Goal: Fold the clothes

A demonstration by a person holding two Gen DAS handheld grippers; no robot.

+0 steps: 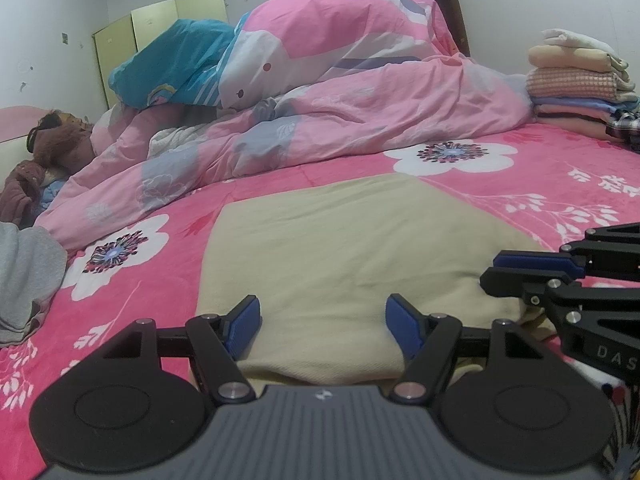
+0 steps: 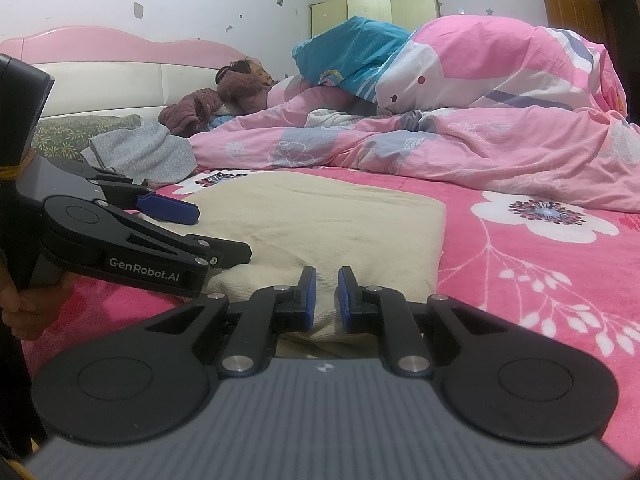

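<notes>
The bed (image 1: pixel 520 184) carries everything: a pink flowered sheet, a heaped quilt (image 1: pixel 340 112) along the far side, and a stack (image 1: pixel 576 84) of folded clothes at the far right. On the near part lies the beige garment (image 1: pixel 352 248), already folded to a rough rectangle, its near edge under both tools. A grey garment (image 2: pixel 152 152) waits crumpled near the headboard.

The left gripper (image 1: pixel 323 326) hovers over the beige garment's near edge with its fingers spread and nothing between them. The right gripper (image 2: pixel 327 300) has its fingers nearly together, and they seem to pinch a raised ridge of the beige cloth at the near edge.

The step looks like taking the near edge for another fold. To do it well, the left fingers should close on the same edge, well apart from the right grip and through all layers, so both corners lift together. Then carry the edge low and evenly across, keeping the cloth taut between the grips so it does not sag or skew.

How many layers the right fingers hold cannot be told; the tool body hides the nearest strip of cloth. The stack is cut off at the frame edge, and the dark shapes by the headboard are too blurred to identify.
</notes>
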